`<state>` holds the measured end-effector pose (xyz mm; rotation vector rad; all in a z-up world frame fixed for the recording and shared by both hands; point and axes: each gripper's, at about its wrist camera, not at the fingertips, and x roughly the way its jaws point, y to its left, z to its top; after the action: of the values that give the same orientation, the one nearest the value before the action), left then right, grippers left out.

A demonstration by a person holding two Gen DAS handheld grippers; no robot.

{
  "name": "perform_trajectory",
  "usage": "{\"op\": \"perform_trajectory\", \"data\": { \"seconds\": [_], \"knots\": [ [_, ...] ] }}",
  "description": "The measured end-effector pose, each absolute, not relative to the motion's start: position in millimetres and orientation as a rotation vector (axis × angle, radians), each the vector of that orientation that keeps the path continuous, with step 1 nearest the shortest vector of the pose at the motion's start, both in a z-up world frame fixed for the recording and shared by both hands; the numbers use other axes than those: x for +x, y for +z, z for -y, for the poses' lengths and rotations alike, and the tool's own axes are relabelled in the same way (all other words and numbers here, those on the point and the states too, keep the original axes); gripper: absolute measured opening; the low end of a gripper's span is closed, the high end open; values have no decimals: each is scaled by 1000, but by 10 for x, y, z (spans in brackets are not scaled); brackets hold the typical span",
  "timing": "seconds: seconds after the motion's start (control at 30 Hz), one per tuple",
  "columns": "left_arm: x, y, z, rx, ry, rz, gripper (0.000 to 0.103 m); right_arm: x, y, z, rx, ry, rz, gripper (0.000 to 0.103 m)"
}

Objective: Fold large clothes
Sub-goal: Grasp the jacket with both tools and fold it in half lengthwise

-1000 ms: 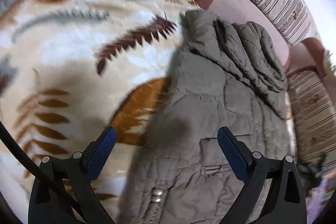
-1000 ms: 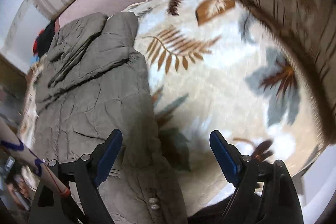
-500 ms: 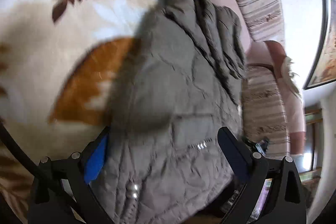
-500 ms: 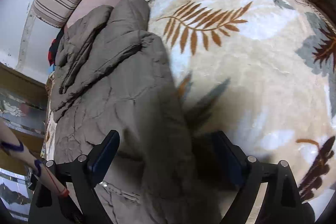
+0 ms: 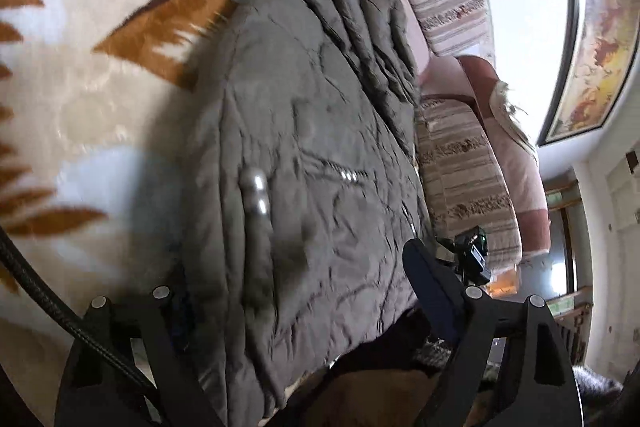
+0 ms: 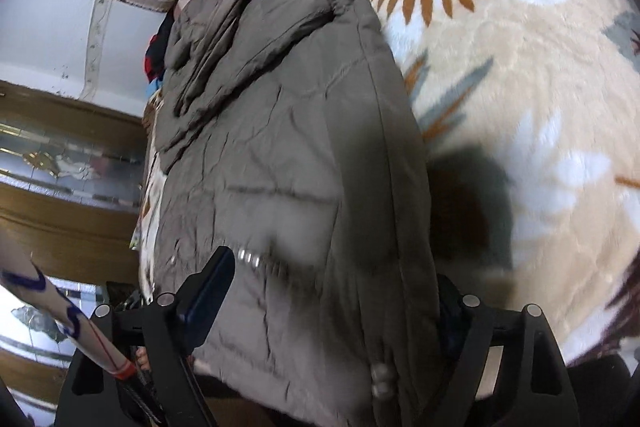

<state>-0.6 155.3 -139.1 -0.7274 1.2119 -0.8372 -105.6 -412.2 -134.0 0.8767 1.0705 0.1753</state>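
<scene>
Both my grippers have closed in on the jacket's (image 5: 304,155) near hem; left gripper (image 5: 296,291) and right gripper (image 6: 332,291) gape wide astride it, gripping nothing, its long axis running away from me.

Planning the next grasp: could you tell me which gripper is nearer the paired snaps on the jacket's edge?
Right: the paired snaps lie between the fingers of the right gripper, but well ahead of the left gripper.
</scene>
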Motion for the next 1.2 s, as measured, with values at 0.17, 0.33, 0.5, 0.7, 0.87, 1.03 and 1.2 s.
{"op": "perform_trajectory", "data": {
  "seconds": [0.17,0.33,0.5,0.7,0.87,1.03,1.2],
  "knots": [
    [-93,-1448,-1494,-727,-857,-1223,86,-1298,-1369,4020,875,227,-1097,84],
    [-84,-1461,-1404,-720,-857,-1227,86,-1487,-1398,3905,881,307,-1091,84],
    [-71,-1435,-1317,-700,-844,-1232,86,-1588,-1475,3789,875,369,-1102,84],
    [-113,-1403,-1247,-608,-746,-1255,61,-1774,-1567,3720,858,330,-1143,70],
    [-137,-1326,-1184,-473,-594,-1286,27,-1825,-1588,3539,726,190,-1209,32],
    [-141,-1025,-1182,-450,-571,-1245,17,-1781,-1123,3430,641,201,-1130,20],
    [-36,-532,-1128,-449,-581,-1152,16,-1669,-611,3447,606,240,-1014,19]
  ]
}}
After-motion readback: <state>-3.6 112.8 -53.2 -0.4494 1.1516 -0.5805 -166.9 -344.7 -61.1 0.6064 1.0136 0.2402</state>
